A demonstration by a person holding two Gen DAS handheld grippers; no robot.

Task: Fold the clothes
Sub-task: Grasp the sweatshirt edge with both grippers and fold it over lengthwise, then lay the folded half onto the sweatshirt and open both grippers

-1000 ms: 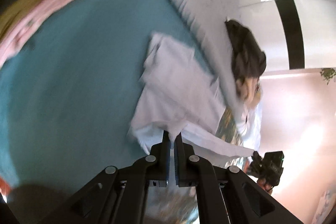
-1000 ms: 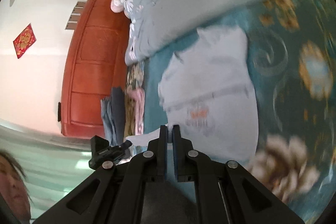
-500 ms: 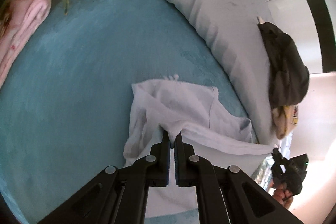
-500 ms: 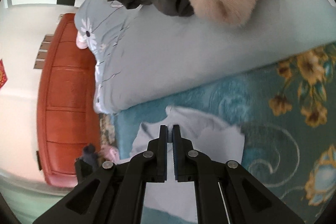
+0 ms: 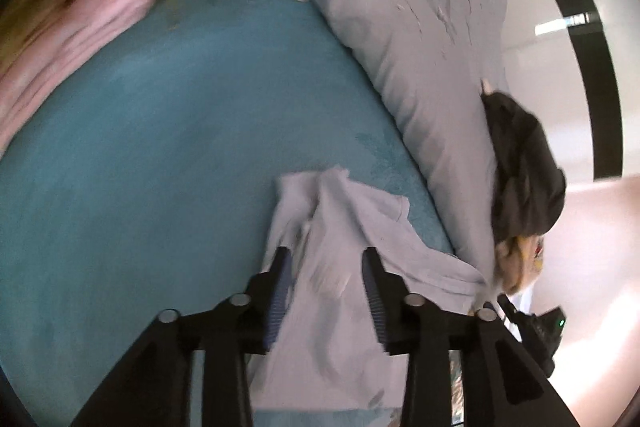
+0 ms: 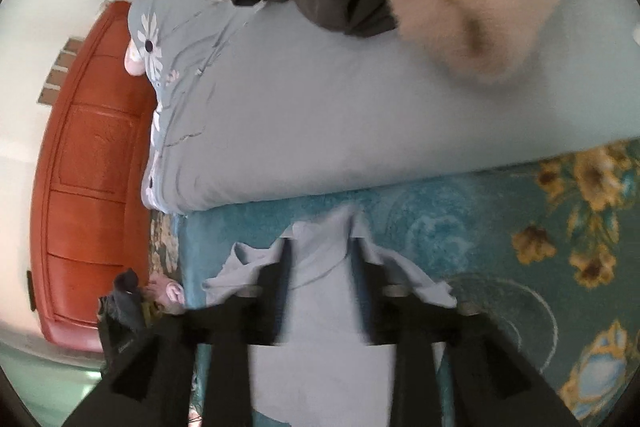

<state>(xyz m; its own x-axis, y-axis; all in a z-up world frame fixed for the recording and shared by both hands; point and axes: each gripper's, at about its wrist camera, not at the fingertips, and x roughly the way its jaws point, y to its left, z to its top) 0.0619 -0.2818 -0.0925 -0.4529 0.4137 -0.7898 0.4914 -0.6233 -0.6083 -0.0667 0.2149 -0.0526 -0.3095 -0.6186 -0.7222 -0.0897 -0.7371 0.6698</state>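
The left gripper (image 5: 326, 259) stands with its fingers spread wide at 6 o'clock, nothing pinched between them. Under and between the fingers lies a rumpled white shirt (image 5: 344, 227) on the teal bed cover (image 5: 160, 167). A pale grey floral duvet (image 5: 408, 27) runs from 12 to 4 o'clock, a dark garment (image 5: 524, 187) piled on it at 3 o'clock. Blurred pink clothing (image 5: 68, 39) sits at 10 o'clock.

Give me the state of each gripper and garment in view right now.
Left gripper: open, over the white shirt, holding nothing.
Right gripper: open, over the same shirt, holding nothing.
White shirt: lying rumpled on the teal blanket, partly folded.
Dark garment: heaped on the grey duvet, unfolded.
Pink garment: blurred, state unclear.
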